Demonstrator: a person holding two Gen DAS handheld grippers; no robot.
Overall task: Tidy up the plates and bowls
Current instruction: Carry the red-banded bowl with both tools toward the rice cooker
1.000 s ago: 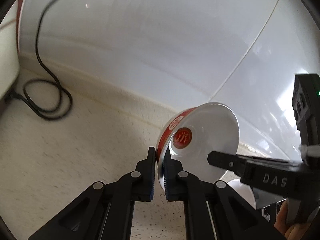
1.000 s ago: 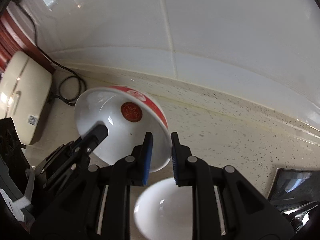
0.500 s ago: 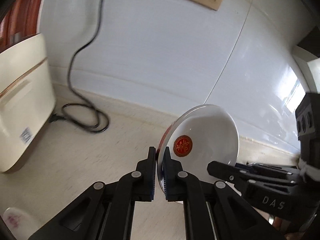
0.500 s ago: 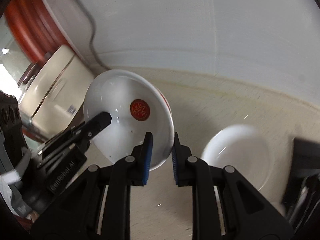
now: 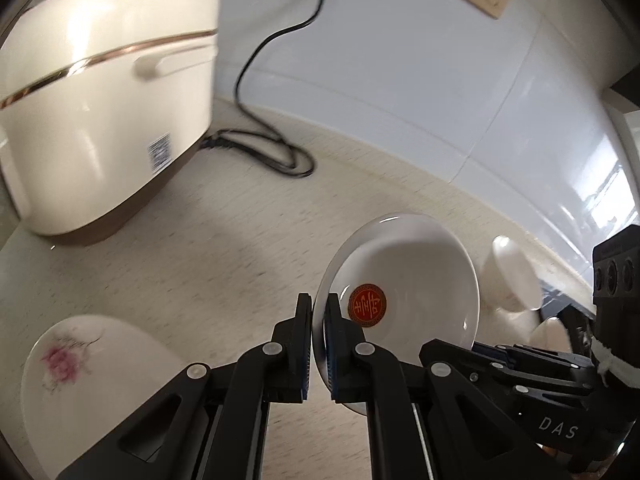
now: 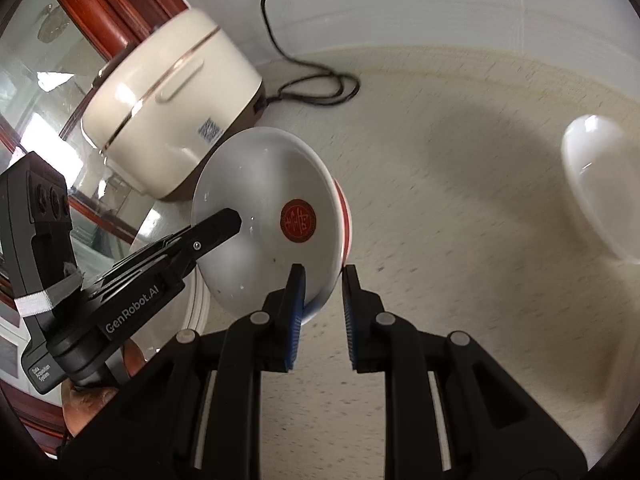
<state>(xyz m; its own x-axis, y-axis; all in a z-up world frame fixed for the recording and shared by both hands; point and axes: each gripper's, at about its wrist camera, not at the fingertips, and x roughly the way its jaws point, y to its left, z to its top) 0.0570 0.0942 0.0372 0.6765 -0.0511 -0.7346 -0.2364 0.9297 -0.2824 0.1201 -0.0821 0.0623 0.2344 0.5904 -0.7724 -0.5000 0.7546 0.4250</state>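
Note:
A white bowl with a red seal inside and a red outer band hangs tilted above the counter. My left gripper is shut on its near rim. In the right wrist view the same bowl sits between my right gripper's fingers, which stand apart with a gap at the right pad, so it is open around the rim. The right gripper's finger reaches in from the right in the left wrist view. A white plate with a pink flower lies at lower left. A plain white bowl sits on the counter to the right.
A cream rice cooker stands at the back left with its black cord looped on the speckled counter. A white tiled wall runs behind. A glass-fronted wooden frame is left of the cooker.
Both grippers have carried the red-seal bowl to the left, toward the rice cooker and the flowered plate. The right gripper's fingers have spread apart from the rim.

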